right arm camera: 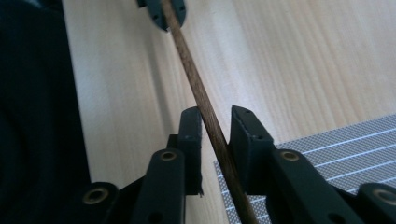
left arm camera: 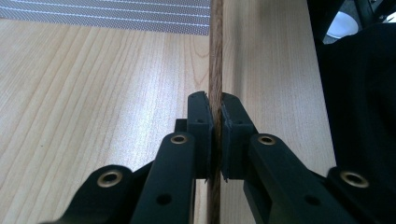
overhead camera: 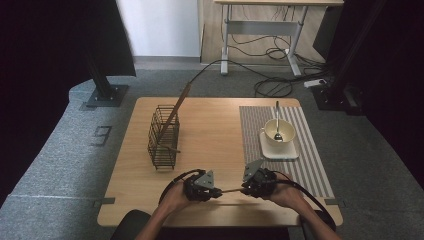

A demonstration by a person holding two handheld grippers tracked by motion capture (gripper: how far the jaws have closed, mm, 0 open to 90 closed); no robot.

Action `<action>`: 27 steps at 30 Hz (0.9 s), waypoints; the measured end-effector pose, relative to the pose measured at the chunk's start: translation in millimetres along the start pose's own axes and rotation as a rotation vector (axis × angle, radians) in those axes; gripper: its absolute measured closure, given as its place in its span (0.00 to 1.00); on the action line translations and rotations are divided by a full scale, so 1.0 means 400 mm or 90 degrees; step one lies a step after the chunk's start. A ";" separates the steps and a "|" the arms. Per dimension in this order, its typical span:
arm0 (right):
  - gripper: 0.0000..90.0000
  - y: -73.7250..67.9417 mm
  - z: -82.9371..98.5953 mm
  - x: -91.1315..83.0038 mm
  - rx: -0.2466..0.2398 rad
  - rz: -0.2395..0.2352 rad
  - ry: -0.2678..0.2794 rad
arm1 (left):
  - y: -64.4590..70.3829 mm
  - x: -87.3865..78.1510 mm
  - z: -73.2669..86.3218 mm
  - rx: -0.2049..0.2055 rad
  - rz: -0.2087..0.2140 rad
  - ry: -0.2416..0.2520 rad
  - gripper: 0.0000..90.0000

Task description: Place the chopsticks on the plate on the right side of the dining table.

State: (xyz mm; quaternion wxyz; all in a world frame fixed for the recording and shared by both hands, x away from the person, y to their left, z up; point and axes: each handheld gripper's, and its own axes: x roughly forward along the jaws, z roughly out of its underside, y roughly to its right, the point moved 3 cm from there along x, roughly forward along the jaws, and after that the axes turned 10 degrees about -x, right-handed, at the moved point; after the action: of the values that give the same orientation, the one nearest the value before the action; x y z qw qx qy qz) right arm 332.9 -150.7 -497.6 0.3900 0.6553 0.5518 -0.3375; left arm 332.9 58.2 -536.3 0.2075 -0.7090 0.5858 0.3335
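Observation:
A thin dark wooden stick (overhead camera: 231, 190) lies level between my two grippers just above the table's front edge. My left gripper (overhead camera: 217, 192) is shut on one end of it; in the left gripper view the pads (left arm camera: 201, 116) press the stick (left arm camera: 215, 56) from both sides. My right gripper (overhead camera: 244, 189) faces it from the right. In the right gripper view its jaws stand apart around the stick (right arm camera: 191, 70), which rests near one jaw with a gap on the other side. The left gripper's jaw tips (right arm camera: 161, 11) hold the far end.
A black wire basket (overhead camera: 163, 136) stands at the left middle with a long wooden stick (overhead camera: 177, 107) leaning out of it. On the striped placemat (overhead camera: 310, 150) at the right a white cup (overhead camera: 279, 132) with a spoon (overhead camera: 277, 120) sits on a square saucer (overhead camera: 280, 152).

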 end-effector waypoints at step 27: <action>0.92 0.011 0.013 -0.043 0.028 -0.006 0.032 | -0.046 -0.029 -0.003 -0.154 -0.078 0.143 0.08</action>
State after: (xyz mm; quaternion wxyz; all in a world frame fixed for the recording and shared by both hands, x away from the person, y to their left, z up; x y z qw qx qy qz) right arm 334.3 -163.5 -484.2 0.3598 0.6695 0.5569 -0.3350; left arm 350.0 69.7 -529.1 0.0735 -0.7960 0.5165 0.3069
